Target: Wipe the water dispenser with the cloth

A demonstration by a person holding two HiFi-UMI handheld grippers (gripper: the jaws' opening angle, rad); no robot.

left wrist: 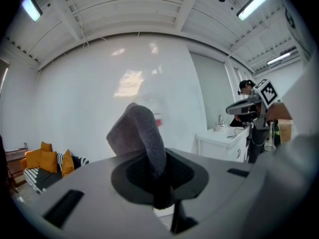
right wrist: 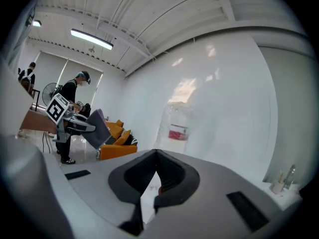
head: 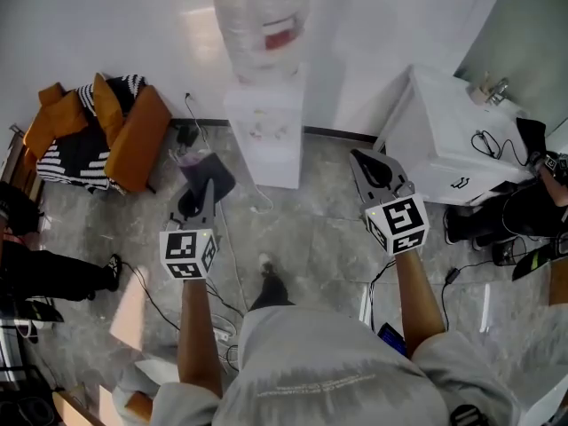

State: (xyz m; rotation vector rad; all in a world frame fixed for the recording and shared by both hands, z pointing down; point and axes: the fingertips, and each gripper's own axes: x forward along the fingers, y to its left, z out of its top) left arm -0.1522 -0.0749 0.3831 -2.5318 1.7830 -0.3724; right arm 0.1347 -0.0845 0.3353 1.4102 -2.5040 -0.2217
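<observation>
In the head view the person stands on the grey stone floor (head: 328, 238), facing the white water dispenser with a clear bottle on top (head: 264, 122), which is set against the white wall and well apart from both tools. The left hand-held gripper (head: 201, 187) is held out toward the dispenser's lower front with the dark grey folded cloth (head: 209, 172) standing up from its tip, probably so that the cloth's flat side meets the cabinet first. The right hand-held gripper (head: 367, 160) is level with it, off to the dispenser's right, carrying nothing. An orange sofa with striped cushions (head: 98, 127) stands to the left and a white cabinet with a tap (head: 444, 127) to the right. In the left gripper view the left hand-held gripper (left wrist: 158, 180) has its jaws pressed together on the lower edge of the cloth (left wrist: 142, 131), which rises as a loose fold and covers most of the dispenser behind it; only the bottle's red label (left wrist: 158, 121) peeps out beside it. The grip at one edge leaves the greater part of the cloth free for wiping. In the right gripper view the right hand-held gripper (right wrist: 155, 156) is closed, tips meeting with nothing between them, and points toward the dispenser's bottle (right wrist: 177, 126); it seems kept aside as a spare hand. Wiping looks not yet begun, since the cloth touches no surface.
</observation>
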